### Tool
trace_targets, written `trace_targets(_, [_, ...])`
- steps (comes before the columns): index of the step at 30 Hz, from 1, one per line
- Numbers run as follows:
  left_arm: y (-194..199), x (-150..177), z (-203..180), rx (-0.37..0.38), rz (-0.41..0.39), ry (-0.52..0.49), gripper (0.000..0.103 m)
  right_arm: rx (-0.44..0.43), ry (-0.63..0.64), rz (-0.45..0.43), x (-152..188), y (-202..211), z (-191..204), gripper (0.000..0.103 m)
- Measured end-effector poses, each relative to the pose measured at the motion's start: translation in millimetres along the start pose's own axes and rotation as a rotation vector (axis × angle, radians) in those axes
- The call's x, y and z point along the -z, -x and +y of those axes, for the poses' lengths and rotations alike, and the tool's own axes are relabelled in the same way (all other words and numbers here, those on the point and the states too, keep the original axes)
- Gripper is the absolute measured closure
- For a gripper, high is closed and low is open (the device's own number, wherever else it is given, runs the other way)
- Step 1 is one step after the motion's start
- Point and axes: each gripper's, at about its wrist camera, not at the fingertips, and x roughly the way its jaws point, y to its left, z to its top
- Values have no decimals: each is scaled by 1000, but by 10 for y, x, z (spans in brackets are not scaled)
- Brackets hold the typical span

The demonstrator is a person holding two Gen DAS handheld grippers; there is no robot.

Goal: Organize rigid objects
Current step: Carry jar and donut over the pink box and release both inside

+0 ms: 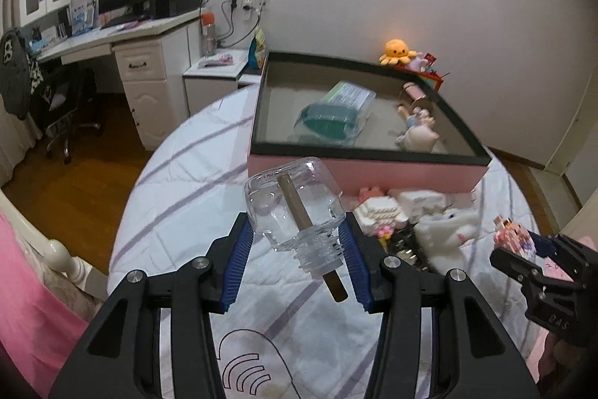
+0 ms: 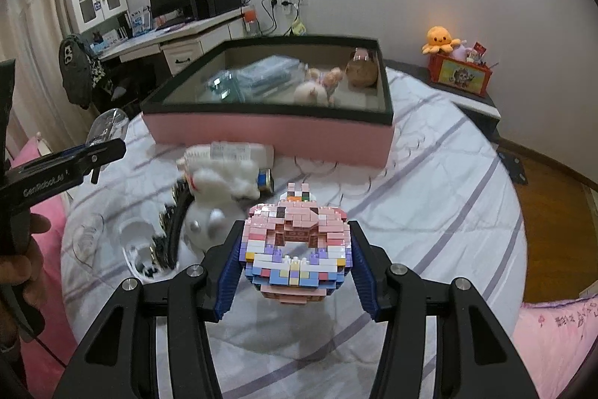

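left gripper (image 1: 297,242) grips clear glass bottle (image 1: 295,204) (brown stick inside) | right gripper (image 2: 295,260) clamps pastel brick model (image 2: 297,242)

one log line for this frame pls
left gripper: shut on glass bottle | right gripper: shut on brick model | both above bed, pink box ahead

Pink box (image 2: 269,133), black rim; white bedsheet (image 2: 429,197), lilac stripes.
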Motion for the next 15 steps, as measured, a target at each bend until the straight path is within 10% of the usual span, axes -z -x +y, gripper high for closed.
trace_targets(15, [185,-686,-221,51,-123,-65,55,-29,49,-154,-852,140,13,50])
